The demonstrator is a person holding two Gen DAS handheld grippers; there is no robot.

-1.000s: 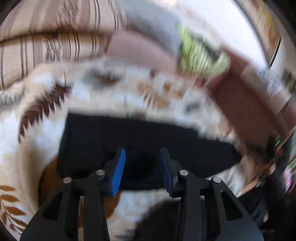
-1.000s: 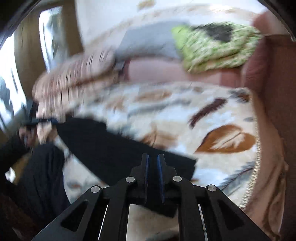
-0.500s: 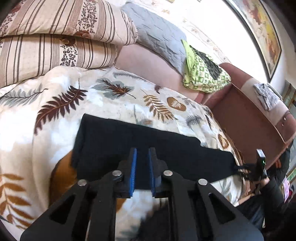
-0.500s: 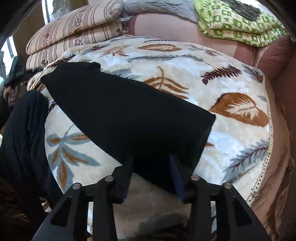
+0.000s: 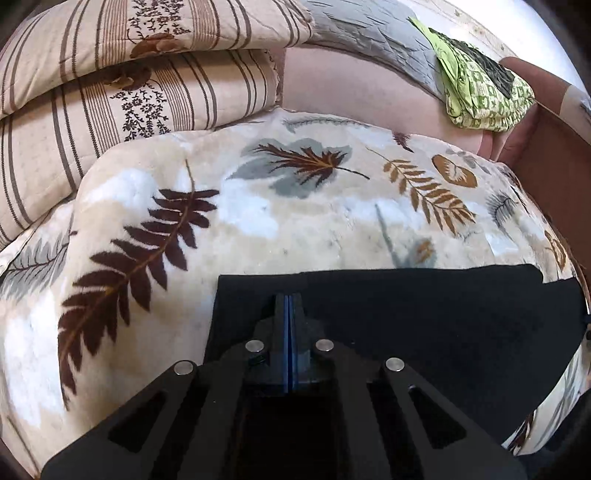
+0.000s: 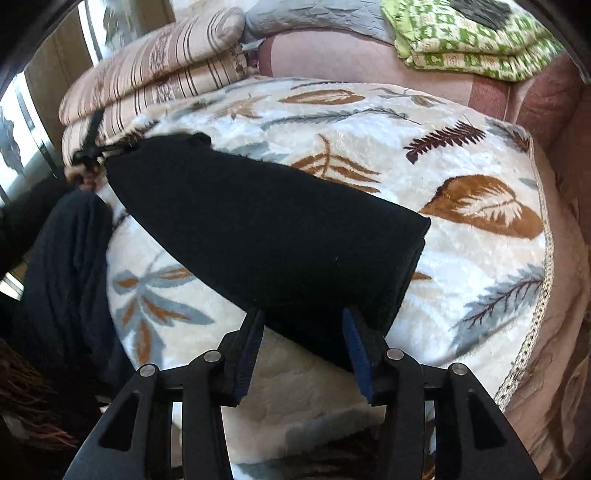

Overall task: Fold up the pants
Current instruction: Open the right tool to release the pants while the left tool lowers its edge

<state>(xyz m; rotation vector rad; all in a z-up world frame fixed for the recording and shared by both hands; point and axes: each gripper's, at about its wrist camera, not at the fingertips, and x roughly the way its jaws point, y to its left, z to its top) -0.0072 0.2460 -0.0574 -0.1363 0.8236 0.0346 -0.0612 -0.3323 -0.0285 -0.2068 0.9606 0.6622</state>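
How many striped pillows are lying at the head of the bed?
2. The upper striped pillow lies on top of the lower striped pillow, stacked at the far left of the leaf-patterned blanket. More may be hidden behind them.

No readable text, label, brand, number or sign shows in either wrist view — only leaf, stripe and geometric patterns on fabrics.

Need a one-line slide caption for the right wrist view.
Right tool open at the end of the black pants, laid lengthwise across the leaf-print blanket.
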